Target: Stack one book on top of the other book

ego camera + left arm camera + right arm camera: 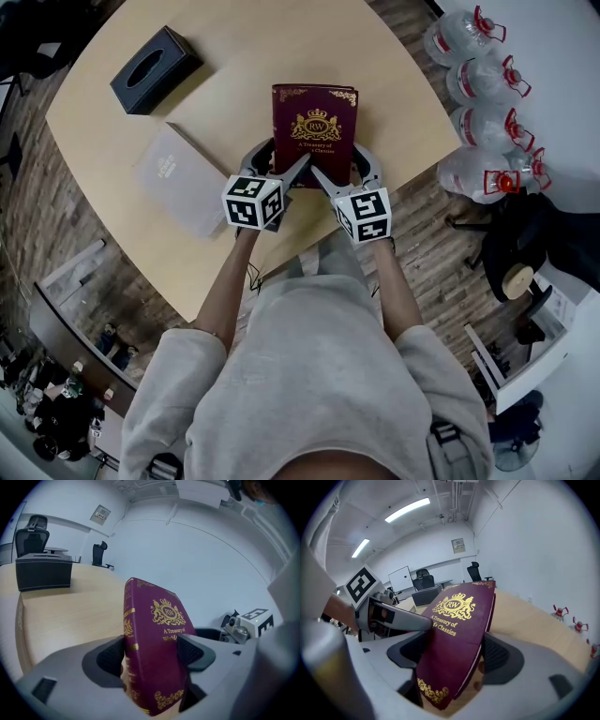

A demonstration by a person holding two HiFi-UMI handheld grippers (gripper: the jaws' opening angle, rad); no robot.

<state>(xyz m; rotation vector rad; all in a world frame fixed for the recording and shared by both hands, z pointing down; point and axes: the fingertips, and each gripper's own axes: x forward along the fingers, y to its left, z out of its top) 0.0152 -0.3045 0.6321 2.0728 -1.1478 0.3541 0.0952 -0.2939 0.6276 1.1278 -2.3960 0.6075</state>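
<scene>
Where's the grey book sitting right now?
In the head view the grey book lies flat on the table, to the left of the maroon book and just nearer the person than the black tissue box.

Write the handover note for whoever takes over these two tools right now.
Tools: the left tool is shut on the maroon book at its near edge; the right tool is shut on the same edge, beside it.
Things: the grey book lies flat on the table, left of the maroon book, with nothing touching it.
Done: both tools grip the maroon book.
Left: carry it over, lay it squarely on the grey book, and open both tools.
</scene>
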